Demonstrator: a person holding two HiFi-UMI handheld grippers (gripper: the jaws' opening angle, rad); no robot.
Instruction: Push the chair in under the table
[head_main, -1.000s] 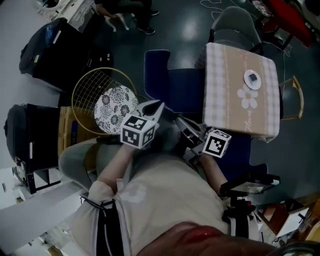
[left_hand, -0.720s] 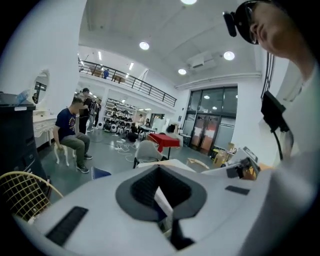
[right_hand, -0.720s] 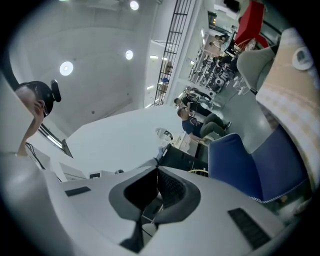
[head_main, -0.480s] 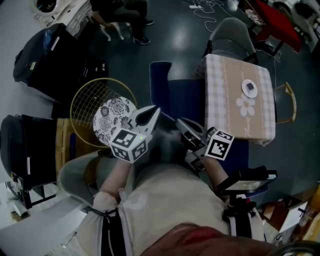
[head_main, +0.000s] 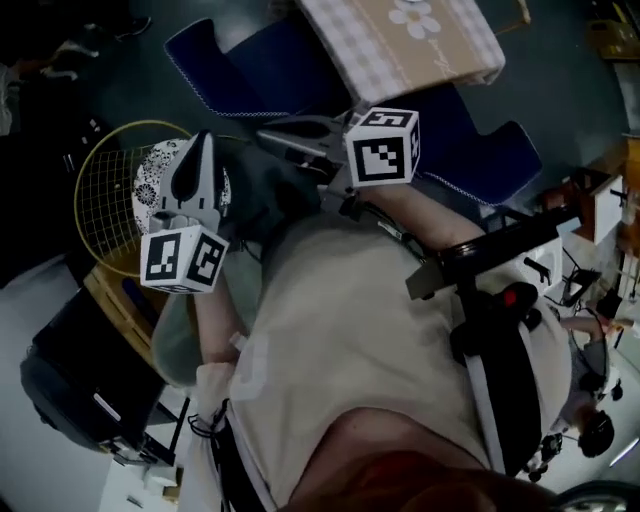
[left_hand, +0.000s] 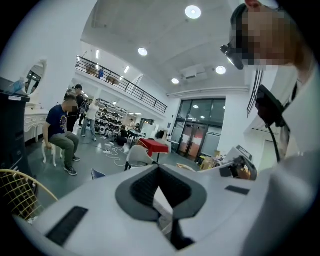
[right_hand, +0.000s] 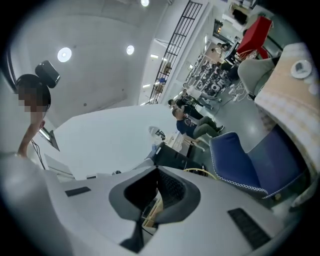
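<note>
1 blue chair (head_main: 230, 60), 1 cloth-covered table (head_main: 370, 45), 1 round gold wire frame (head_main: 100, 205), 1 patterned cushion (head_main: 150, 178)

Big open lab hall: mezzanine railing (left_hand: 125, 84), glass doors (left_hand: 200, 131), ceiling spotlights (left_hand: 193, 12)

Dark floor (head_main: 150, 90) carries table (head_main: 400, 45) with beige checked cloth, blue chair (head_main: 280, 60) just beside it, gold wire basket (head_main: 105, 200) further off. Small round white item (right_hand: 301, 68) on tabletop
</note>
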